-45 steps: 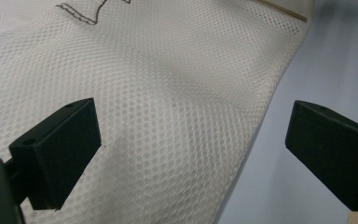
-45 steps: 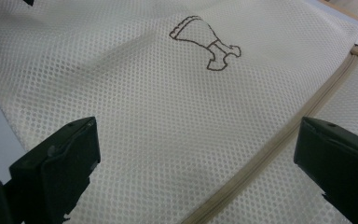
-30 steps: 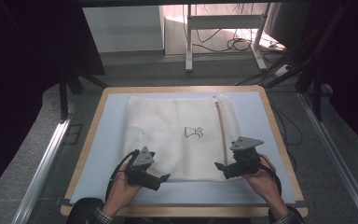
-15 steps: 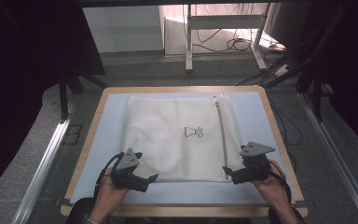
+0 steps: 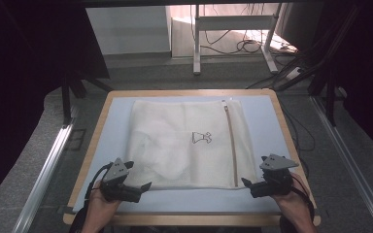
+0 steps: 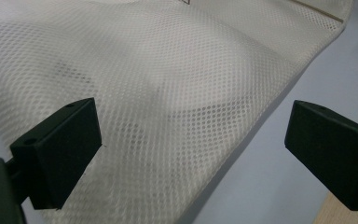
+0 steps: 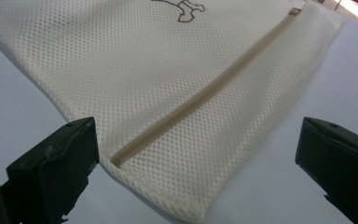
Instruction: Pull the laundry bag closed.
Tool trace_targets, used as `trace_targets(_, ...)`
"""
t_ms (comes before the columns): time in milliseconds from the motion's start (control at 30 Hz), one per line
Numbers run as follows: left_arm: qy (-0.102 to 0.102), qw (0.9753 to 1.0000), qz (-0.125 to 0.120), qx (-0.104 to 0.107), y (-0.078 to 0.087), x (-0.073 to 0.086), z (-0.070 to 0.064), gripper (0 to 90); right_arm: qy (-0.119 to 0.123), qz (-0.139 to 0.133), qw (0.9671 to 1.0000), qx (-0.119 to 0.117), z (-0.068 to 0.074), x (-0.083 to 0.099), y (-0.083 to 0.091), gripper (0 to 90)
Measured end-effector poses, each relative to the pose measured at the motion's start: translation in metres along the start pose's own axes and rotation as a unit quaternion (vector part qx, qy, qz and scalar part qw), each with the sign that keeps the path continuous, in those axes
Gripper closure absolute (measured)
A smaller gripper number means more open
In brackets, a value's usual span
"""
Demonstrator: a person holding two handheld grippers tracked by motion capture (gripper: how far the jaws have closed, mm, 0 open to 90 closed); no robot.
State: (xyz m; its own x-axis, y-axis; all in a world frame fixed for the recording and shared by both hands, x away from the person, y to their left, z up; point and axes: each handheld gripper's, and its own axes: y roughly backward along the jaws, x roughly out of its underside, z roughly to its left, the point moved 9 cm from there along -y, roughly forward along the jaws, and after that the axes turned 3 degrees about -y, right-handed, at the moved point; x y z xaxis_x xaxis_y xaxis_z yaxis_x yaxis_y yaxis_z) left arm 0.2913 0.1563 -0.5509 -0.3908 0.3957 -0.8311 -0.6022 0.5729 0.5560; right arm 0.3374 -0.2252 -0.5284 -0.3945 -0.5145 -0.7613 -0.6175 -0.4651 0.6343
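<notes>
**Mesh laundry bag lay flat between two hand-held grippers**

A cream mesh laundry bag (image 5: 184,145) lay spread over the pale blue mat (image 5: 262,121) of a wood-rimmed table (image 5: 97,121) at the centre of the frame. A tan zipper (image 5: 230,143) ran down its right side, and a small dark printed figure (image 5: 201,138) sat near its middle. At lower left, the left gripper (image 5: 145,186) pointed toward the bag's near left corner, just beside its edge. At lower right, the right gripper (image 5: 245,183) sat just beside the bag's near right corner. A hand held each tool from the bottom edge. Cables (image 5: 243,46) lay on the floor at the top of the frame.
</notes>
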Motion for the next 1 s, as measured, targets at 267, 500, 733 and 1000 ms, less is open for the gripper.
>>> trace_targets(267,0.016,0.9998,-0.007,-0.011,0.014,0.010,0.007,3.5,-0.020,0.000,0.9997,0.011,-0.005,0.010,0.010,0.0)
trace_targets(500,0.024,0.9995,-0.004,-0.020,0.019,0.019,0.011,3.6,-0.029,0.002,0.9995,0.014,-0.006,0.018,0.017,0.0)
trace_targets(733,0.028,0.9993,0.001,-0.026,0.022,0.026,0.014,3.6,-0.039,0.012,0.9991,0.016,-0.007,0.029,0.019,0.0)
trace_targets(1000,0.040,0.9989,0.001,-0.024,0.024,0.031,0.017,3.5,-0.054,0.028,0.9981,0.007,-0.007,0.040,0.019,0.0)
